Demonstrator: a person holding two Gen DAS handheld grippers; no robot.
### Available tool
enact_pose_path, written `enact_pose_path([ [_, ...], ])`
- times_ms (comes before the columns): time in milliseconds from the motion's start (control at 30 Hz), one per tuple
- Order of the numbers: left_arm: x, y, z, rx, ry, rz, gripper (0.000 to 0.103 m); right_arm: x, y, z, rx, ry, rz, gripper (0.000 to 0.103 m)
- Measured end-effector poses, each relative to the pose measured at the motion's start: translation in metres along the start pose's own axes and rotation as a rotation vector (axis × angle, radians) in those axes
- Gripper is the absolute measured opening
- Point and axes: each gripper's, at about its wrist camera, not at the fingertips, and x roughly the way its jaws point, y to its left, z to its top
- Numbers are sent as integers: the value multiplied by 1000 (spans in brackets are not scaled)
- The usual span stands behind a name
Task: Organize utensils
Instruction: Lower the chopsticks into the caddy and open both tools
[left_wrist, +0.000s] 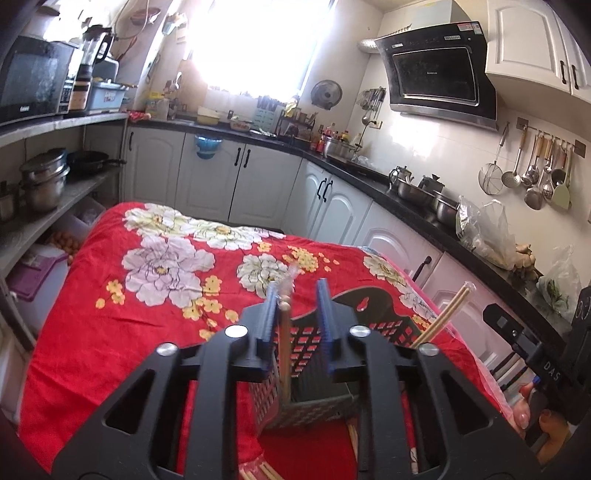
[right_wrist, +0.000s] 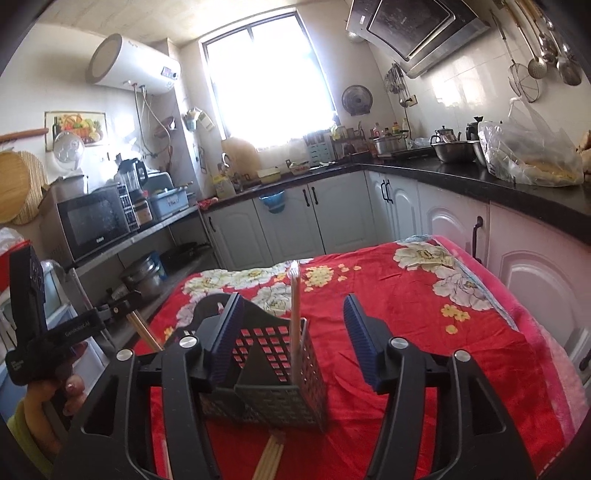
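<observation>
A black slotted utensil holder (right_wrist: 280, 373) is seen standing on the red flowered cloth (right_wrist: 424, 332), directly below both grippers. The left gripper (left_wrist: 297, 317) is parted, wrapped chopsticks (left_wrist: 285, 332) hanging upright against one pad. The right gripper (right_wrist: 291, 343) is opened wide around another upright pair (right_wrist: 294, 314). Loose chopsticks (right_wrist: 271, 458) are left lying nearer, lengthwise toward the right gripper.

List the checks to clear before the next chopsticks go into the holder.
1. Left tool released: ok, pads apart, wrapped chopsticks beside one pad only.
2. Right tool open: ok, touching nothing.
3. Black holder upright on the red cloth: ok.
4. Standing chopsticks seated in the holder: ok.
5. Loose chopsticks stowed: not ok, lying before the holder.
6. Room left inside: cannot tell.
</observation>
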Motion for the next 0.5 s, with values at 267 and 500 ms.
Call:
enact_pose_path([
  [267, -17, -4, -3, -9, -8, -25, 54, -18, 3, -5, -18, 0, -2, 65],
  [500, -42, -9, -2, -20, -54, -47, 92, -35, 2, -4, -9, -13, 12, 73],
])
